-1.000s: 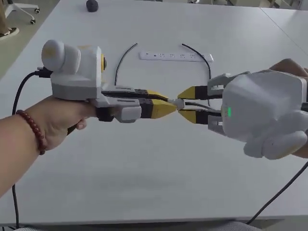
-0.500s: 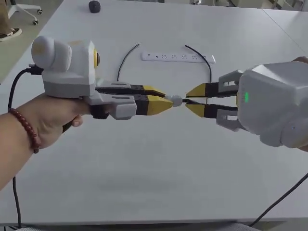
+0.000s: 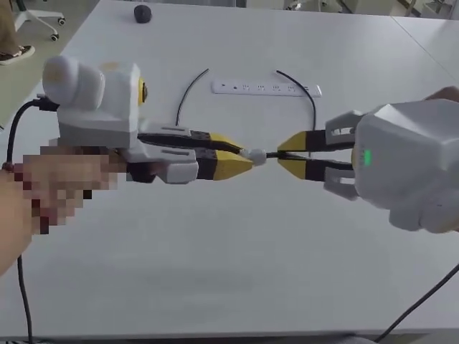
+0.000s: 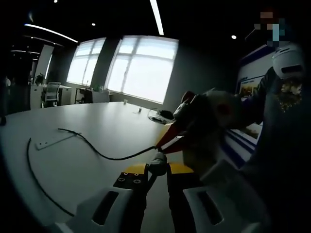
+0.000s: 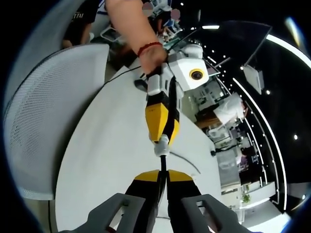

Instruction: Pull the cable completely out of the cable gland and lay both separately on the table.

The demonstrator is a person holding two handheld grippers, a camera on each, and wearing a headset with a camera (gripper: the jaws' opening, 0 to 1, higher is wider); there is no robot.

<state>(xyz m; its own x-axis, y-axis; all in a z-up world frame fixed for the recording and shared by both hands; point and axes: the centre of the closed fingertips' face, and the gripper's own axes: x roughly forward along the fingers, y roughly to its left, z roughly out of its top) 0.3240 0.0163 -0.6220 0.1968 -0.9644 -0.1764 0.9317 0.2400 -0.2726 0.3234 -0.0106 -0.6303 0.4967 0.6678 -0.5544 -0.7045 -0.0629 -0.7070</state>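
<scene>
Table | left claw grips 1 gland | right claw grips 1 cable

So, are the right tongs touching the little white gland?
Apart. The head view shows black cable spanning a gap between the right tongs and the gland.

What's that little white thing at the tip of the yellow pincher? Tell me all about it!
That is the cable gland, a small, pale grey, roundish piece that looks like plastic. The left hand-held gripper is shut on it with its yellow tips and holds it above the white table. A thin black cable comes out of its end and runs into the right hand-held gripper, which pinches it. The cable is not yet pulled out.
</scene>
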